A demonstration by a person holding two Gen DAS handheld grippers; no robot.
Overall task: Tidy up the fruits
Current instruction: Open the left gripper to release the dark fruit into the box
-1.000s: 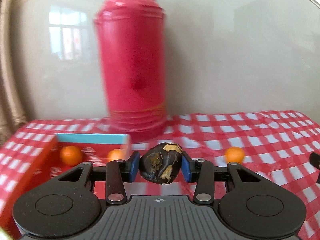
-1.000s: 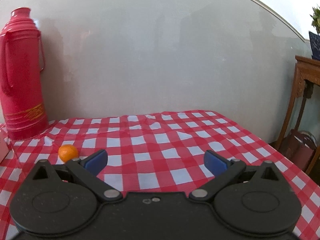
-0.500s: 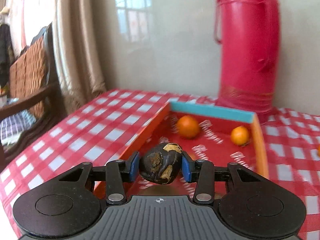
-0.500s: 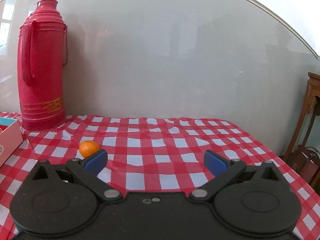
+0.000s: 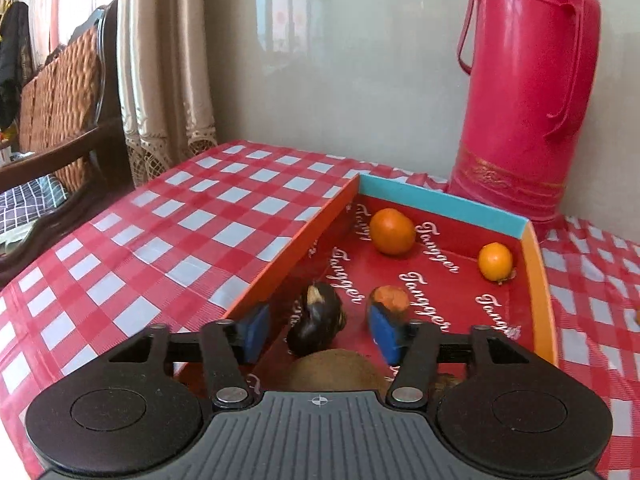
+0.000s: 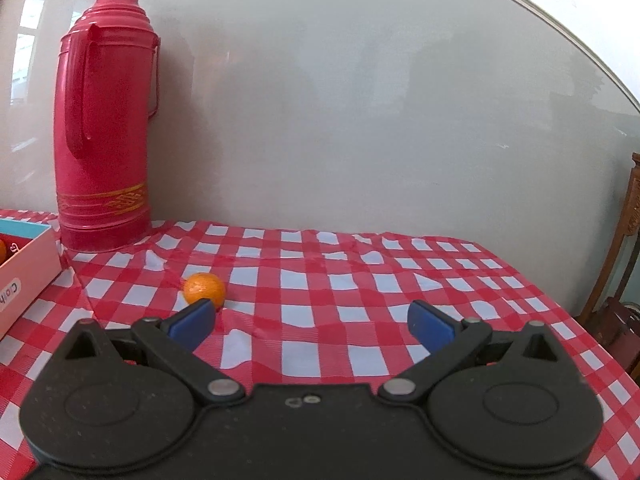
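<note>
Black-brown fruit [image 5: 318,318]: dark, wrinkled, skin flaking to tan; lies free between the parted blue pads of the left gripper [image 5: 318,330], inside the box at its near left corner. Neither pad touches it.
Left gripper state: released; jaws have just been opening, with the dark fruit between them but loose.
Brown fuzzy fruit [image 5: 332,370]: just under the gripper's nose, half hidden; probably a kiwi.
Handling, dark fruit: judged light, soft and bruisable, with brittle skin; hold across its widest middle with gentle pressure.
Box [image 5: 538,280]: shallow cardboard, red printed floor, orange side walls, teal far wall.
Box contents: dark fruit; fuzzy fruit; an orange piece [image 5: 390,298] partly hidden behind the right pad; a large orange [image 5: 392,231] towards the far wall; a small orange [image 5: 495,261] at the far right corner.
Right gripper [image 6: 312,322]: empty, jaws spread wide above the checked cloth [image 6: 360,280].
Loose orange [image 6: 204,289]: on the cloth outside the box, just beyond the right gripper's left pad; still to be put away.
Handling, loose orange: judged light, firm, smooth and apt to roll; pinch across its middle.
Red flask [image 6: 102,128]: upright behind the box, against the wall.
</note>
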